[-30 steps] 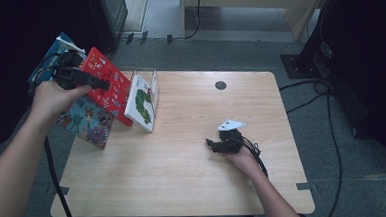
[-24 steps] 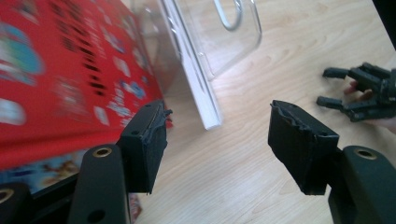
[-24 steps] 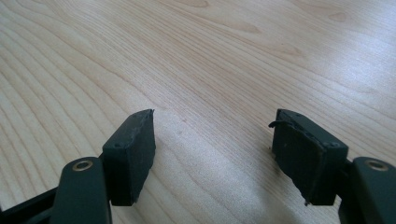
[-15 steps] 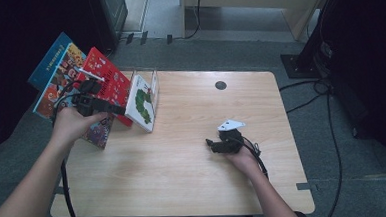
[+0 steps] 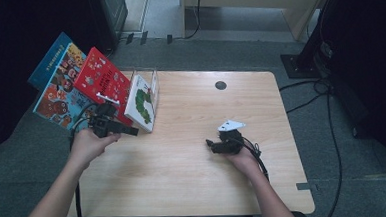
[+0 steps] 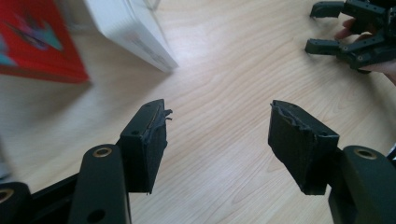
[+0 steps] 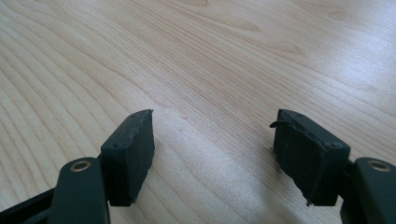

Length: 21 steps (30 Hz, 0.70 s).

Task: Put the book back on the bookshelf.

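White caterpillar-cover book point(image 5: 141, 102) upright in clear rack point(image 5: 154, 80); left gripper point(image 6: 217, 135) beside it, spread, empty.

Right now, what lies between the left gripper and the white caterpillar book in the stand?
Only bare wooden table separates the open left gripper from the white book, as the left gripper view shows.

A wooden table point(image 5: 194, 178) carries leaning books point(image 5: 141, 102).

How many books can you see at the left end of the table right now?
3, maybe more hidden. The white caterpillar book leans in the clear stand; the red book stands left of it; the blue book is outermost, past the table edge.
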Motion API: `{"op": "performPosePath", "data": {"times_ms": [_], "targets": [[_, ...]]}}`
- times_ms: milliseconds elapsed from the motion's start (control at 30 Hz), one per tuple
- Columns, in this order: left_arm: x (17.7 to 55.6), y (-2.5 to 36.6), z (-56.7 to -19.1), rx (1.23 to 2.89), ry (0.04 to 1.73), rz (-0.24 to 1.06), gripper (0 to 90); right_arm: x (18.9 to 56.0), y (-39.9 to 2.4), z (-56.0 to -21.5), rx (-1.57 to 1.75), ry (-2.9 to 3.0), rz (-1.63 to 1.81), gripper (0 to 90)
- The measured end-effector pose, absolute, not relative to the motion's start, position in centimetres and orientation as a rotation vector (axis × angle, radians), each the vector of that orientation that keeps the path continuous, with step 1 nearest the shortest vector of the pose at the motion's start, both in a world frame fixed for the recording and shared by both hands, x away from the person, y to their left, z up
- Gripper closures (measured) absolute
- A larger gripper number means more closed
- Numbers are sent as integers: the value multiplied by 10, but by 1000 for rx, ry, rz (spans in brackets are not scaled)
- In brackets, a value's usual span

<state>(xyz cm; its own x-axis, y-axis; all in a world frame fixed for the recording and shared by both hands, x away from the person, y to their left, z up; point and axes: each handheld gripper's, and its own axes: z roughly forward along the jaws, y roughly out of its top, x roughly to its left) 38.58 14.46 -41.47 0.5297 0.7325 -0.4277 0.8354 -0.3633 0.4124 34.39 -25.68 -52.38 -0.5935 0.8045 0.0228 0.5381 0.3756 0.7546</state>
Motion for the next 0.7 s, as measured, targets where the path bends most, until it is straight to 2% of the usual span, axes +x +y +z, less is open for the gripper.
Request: {"op": "performPosePath", "data": {"times_ms": [400,700], "targets": [[370,120,-466,2245,1237,-238,380,342,-257,-524,1171,2291,1062,290],[368,119,-479,2278,1232,-221,368,342,-257,-524,1171,2291,1061,290]]}}
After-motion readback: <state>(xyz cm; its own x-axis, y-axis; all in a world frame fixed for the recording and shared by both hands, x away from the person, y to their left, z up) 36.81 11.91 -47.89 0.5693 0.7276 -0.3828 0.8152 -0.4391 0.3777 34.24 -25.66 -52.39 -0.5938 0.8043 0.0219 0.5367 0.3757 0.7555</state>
